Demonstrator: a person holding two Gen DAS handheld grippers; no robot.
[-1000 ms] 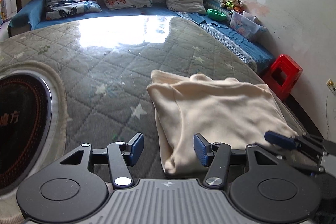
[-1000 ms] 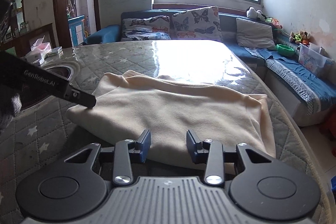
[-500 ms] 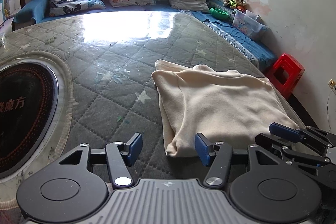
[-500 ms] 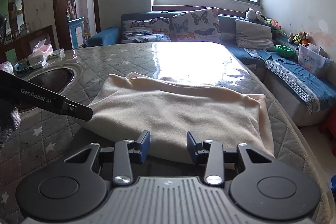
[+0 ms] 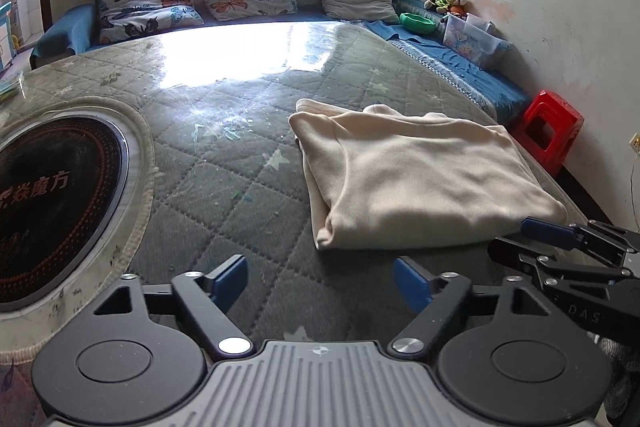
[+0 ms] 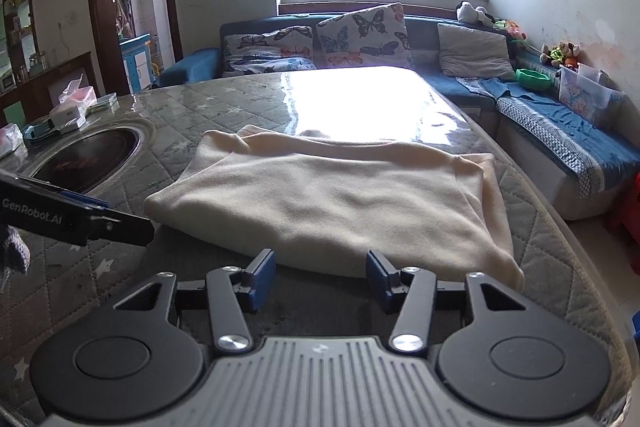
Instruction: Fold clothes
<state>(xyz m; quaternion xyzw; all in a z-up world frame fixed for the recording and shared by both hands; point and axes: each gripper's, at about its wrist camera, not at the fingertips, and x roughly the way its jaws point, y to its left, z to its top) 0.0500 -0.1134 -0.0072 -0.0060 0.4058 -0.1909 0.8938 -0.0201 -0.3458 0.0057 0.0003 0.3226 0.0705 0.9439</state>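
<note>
cream fleece garment (image 6: 332, 203) lies folded near the front edge of the quilted table cover (image 5: 224, 187). the left gripper (image 5: 320, 281) and right gripper (image 6: 322, 279), jaws just widened and empty, hover short of its near hem. pinching only the top layer could pull the fold apart.

Left hand-held gripper (image 6: 76, 217) side: "GenRobot.AI"
Round black cooktop (image 5: 52, 203): Chinese characters ending "魔方"
Right hand-held gripper (image 5: 576, 311) body: "DAS", faint

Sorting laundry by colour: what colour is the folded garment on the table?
Cream garment, clearest in the right wrist view.
</note>
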